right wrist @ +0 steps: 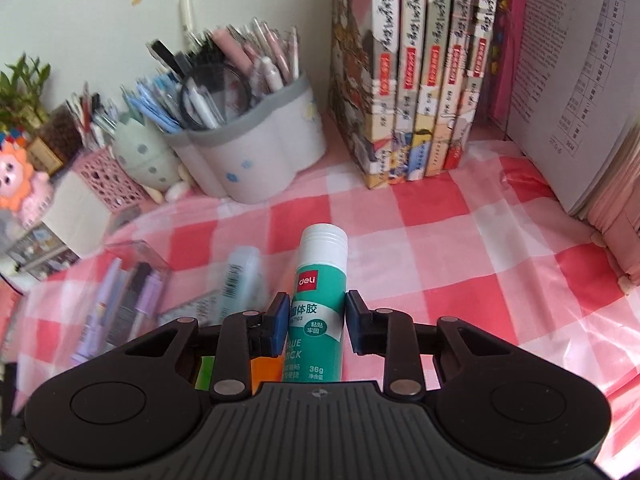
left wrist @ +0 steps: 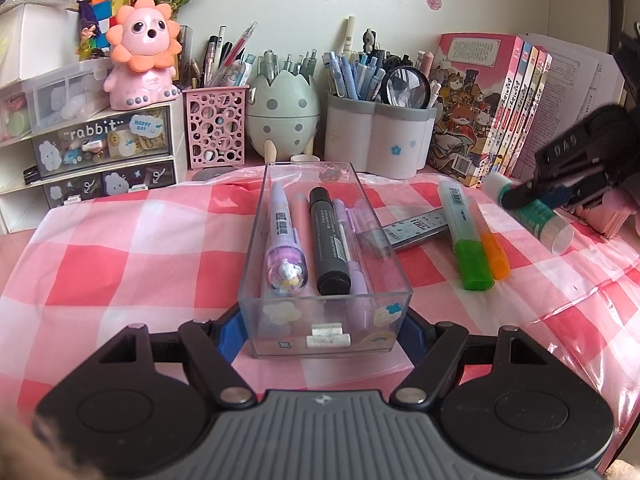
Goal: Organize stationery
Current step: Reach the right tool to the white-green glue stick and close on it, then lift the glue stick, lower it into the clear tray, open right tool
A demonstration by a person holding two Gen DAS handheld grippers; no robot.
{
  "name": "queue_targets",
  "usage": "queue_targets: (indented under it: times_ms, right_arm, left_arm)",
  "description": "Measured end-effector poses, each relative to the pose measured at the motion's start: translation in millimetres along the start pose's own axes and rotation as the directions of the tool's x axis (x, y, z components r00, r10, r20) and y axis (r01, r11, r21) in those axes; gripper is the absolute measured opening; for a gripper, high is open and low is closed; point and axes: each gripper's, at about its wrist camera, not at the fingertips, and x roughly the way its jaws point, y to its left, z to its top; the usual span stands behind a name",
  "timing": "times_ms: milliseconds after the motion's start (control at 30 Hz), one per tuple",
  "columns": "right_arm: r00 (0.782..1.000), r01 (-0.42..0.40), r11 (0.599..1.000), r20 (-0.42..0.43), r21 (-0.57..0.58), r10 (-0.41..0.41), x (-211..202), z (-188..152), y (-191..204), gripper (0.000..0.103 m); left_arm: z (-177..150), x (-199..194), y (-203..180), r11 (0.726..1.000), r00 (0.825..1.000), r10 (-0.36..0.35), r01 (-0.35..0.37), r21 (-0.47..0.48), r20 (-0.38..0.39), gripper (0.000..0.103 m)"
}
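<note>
Beside the clear tray (left wrist: pixel 326 240), clamped by the left tongs (left wrist: pixel 320 334), two highlighters (left wrist: pixel 474 240) and a lead case (left wrist: pixel 416 228) lie; beyond them, right tongs (right wrist: pixel 316 322) clamp the glue stick (right wrist: pixel 318 300).

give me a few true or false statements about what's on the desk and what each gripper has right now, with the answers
1. The right gripper is shut on the glue stick. True.
2. The left gripper clamps the clear box. True.
3. The black marker lies on the checked cloth outside the box. False: it lies inside the clear box.
4. The green highlighter is in the clear box. False: it lies on the cloth beside the orange highlighter.
5. The magnifying glass stands in the grey-rimmed pen holder. True.
</note>
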Motion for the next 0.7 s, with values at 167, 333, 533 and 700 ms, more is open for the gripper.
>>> queue_targets:
  times_ms: [167,333,533,700]
  right_arm:
    - [0.994,-0.109,0.993,0.001,0.050,0.109,-4,6,27,0.030]
    - [0.974,-0.219,0.973,-0.035,0.078,0.222,5,7,67,0.030]
    - [0.965,-0.249,0.966,-0.069,0.076,0.254,20,8,107,0.030]
    - [0.964,-0.241,0.967,-0.092,0.081,0.248,31,7,125,0.030]
  left_arm:
    - [0,0,0,1.000,1.000,0.003,-0.003,0.005,-0.001,0.049]
    - [0,0,0,1.000,1.000,0.003,-0.003,0.005,-0.001,0.049]
    - [0,0,0,1.000,1.000,0.002,-0.002,0.003,-0.001,0.049]
    - [0,1,0,1.000,1.000,0.000,0.000,0.000,-0.001,0.049]
